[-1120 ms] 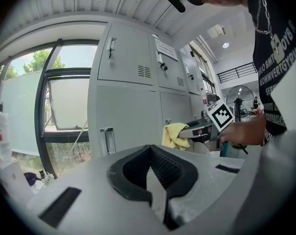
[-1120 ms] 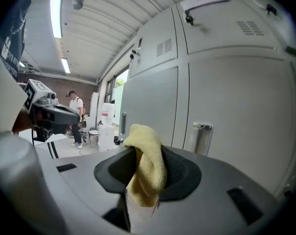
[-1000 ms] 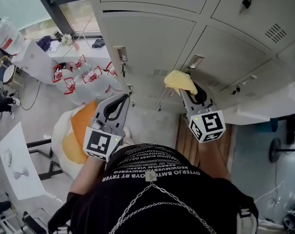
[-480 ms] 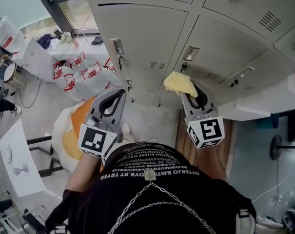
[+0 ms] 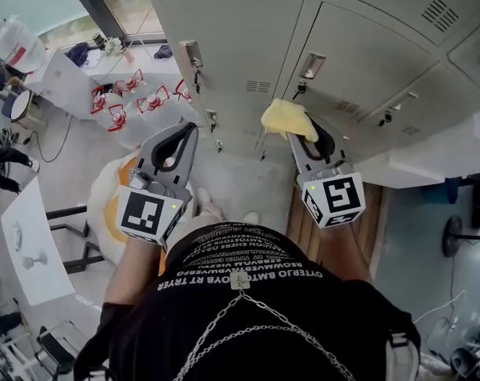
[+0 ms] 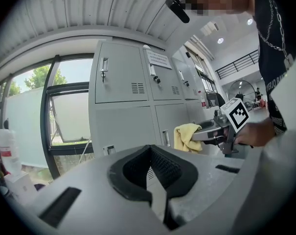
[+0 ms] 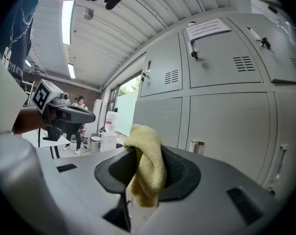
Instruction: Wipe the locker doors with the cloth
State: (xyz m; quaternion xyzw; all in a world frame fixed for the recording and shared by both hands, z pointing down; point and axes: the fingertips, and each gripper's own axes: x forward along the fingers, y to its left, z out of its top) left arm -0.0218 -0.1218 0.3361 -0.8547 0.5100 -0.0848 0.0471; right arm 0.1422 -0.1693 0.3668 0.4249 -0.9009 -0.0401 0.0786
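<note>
Right gripper view: clamping cloth (image 7: 146, 163) in right gripper (image 7: 140, 153), wad sticking past the tips, probably for pressing against locker doors (image 7: 226, 124) just ahead; left gripper (image 6: 148, 153) idling alongside, jaws together, empty.

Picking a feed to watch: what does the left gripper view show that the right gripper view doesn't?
Left only: the left gripper along its jaws, shut on nothing; the right gripper from outside, with its marker cube. Right only: the right gripper along its jaws, shut on the cloth; the left gripper from outside. Both: the cloth and lockers.
</note>
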